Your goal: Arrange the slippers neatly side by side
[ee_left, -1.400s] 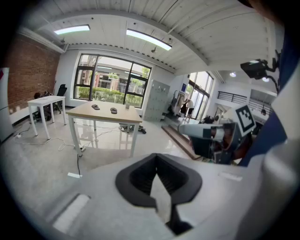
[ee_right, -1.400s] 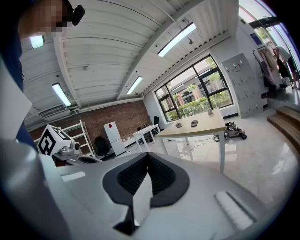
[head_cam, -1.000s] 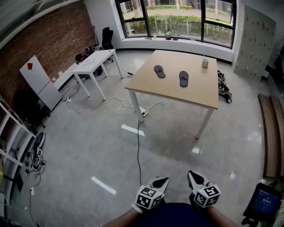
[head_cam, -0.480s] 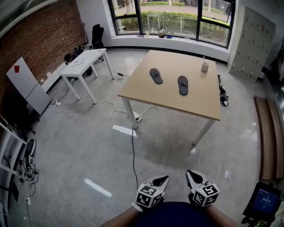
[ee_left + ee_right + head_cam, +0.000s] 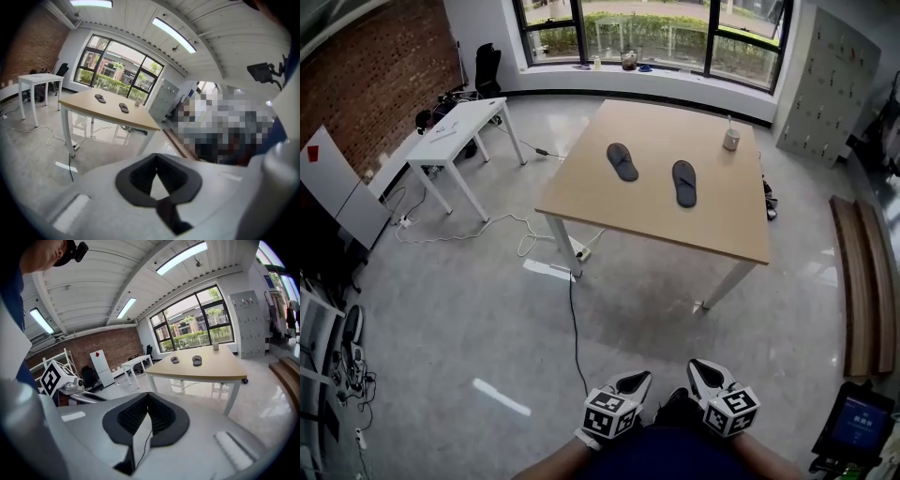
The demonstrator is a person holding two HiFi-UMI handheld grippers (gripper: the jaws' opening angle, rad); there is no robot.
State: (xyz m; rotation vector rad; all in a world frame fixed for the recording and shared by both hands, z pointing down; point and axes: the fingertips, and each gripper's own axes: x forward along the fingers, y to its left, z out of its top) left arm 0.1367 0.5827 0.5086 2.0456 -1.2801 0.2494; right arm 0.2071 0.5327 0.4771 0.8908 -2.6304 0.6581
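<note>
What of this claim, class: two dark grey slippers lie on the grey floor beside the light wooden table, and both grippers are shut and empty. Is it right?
No. The head view shows the left dark grey slipper and the right dark grey slipper lying on the light wooden table, not on the grey floor. The left gripper and right gripper are indeed shut and empty.

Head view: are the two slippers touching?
No, one slipper and the other slipper lie apart on the table, bare wood between them.
</note>
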